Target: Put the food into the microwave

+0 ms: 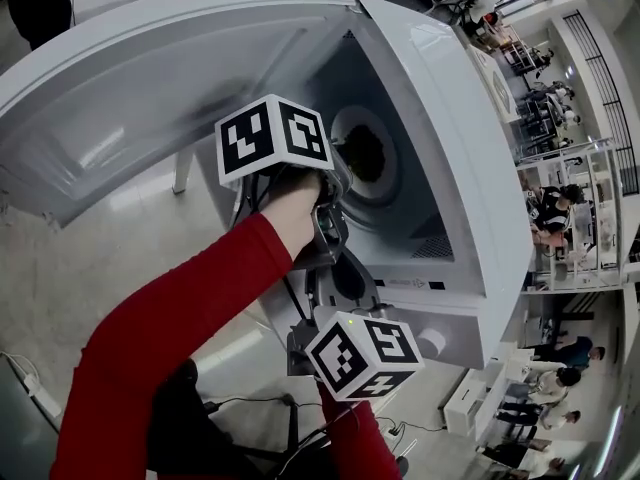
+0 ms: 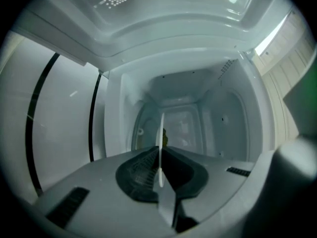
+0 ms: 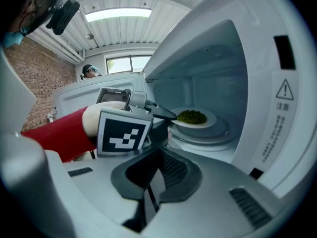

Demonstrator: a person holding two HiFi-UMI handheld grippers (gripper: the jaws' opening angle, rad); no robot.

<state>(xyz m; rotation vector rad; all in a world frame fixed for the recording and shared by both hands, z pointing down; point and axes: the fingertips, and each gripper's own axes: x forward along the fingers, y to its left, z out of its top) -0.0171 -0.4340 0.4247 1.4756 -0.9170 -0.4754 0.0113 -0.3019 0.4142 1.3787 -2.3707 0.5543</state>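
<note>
The white microwave [image 1: 470, 218] stands with its door [image 1: 150, 78] swung wide to the left. My left gripper [image 1: 343, 165] reaches into the cavity, shut on the rim of a white plate [image 3: 207, 121] that carries green food [image 3: 192, 116]. The plate hovers just over the round turntable [image 3: 208, 135]. In the left gripper view the plate [image 2: 161, 150] shows edge-on between the pads, with a bit of the food [image 2: 165, 137] behind it. My right gripper [image 3: 150, 190] waits lower down in front of the oven, shut and empty, below the left hand [image 1: 300, 208].
The microwave's front frame with a warning label [image 3: 285, 98] stands close on the right. A cable [image 1: 250, 403] runs across the floor below. People and shelving [image 1: 560, 218] are far off on the right.
</note>
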